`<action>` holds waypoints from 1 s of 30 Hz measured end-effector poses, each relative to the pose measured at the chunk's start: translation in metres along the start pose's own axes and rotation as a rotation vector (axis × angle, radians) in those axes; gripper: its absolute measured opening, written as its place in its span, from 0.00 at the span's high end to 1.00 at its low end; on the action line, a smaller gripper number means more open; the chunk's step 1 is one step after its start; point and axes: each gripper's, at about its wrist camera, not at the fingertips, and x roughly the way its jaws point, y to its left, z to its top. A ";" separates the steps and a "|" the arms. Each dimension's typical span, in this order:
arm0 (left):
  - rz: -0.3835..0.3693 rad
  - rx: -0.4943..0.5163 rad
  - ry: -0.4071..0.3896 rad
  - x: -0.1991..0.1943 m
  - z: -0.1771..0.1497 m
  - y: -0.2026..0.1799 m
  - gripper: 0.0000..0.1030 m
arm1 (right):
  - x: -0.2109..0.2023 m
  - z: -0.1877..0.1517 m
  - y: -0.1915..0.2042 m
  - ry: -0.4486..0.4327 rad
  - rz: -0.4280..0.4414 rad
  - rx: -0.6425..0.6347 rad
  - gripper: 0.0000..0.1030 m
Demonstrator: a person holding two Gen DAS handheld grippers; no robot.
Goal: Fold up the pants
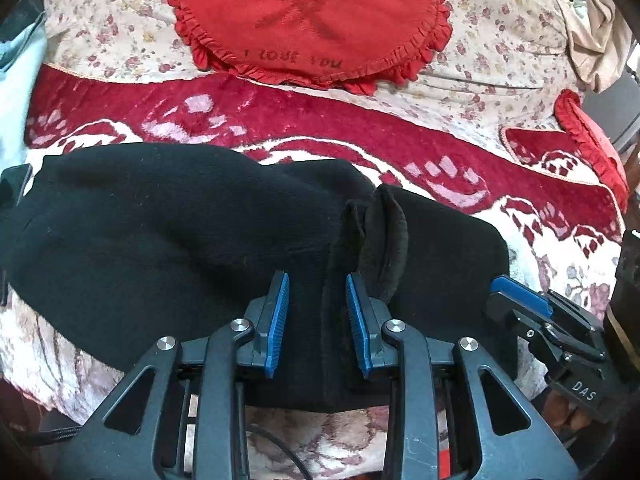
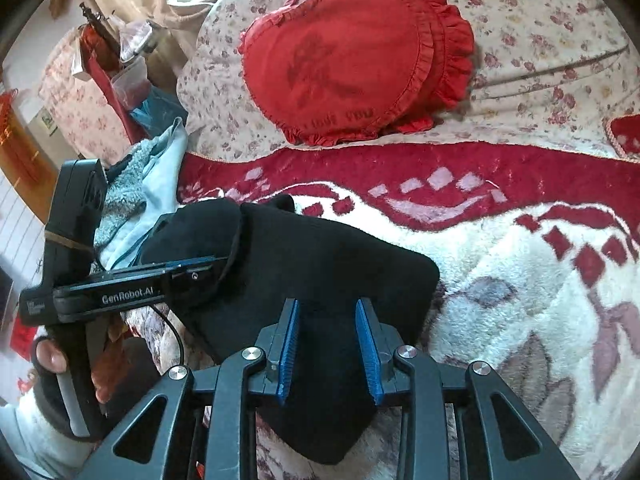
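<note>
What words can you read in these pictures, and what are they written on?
"I LOVE YOU": faint, near the lower edge of the round red frilled cushion.
"DAS": on the black body of the right gripper, seen from the left wrist view.
"GenRobot.AI": on the side of the left gripper, seen from the right wrist view.
Small white print beside "GenRobot.AI": too small to read.

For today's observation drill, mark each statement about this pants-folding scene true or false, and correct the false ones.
1. The pants are black. True.
2. The pants lie on a bare wooden floor. False: they lie on a red and white blanket.
3. The left gripper has its fingers spread apart. True.
4. The red cushion rests on the pants. False: it lies beyond them, on the floral cover.
5. The right gripper is open. True.
</note>
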 end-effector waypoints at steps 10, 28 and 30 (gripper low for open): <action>-0.001 -0.006 0.011 -0.010 -0.005 -0.001 0.71 | 0.001 0.001 -0.008 0.007 0.029 0.029 0.72; -0.017 0.061 0.018 0.002 -0.015 -0.030 0.53 | -0.001 -0.002 -0.010 0.001 0.051 0.061 0.72; -0.006 0.090 0.017 0.003 -0.017 -0.037 0.67 | -0.003 -0.002 -0.011 -0.007 0.050 0.064 0.72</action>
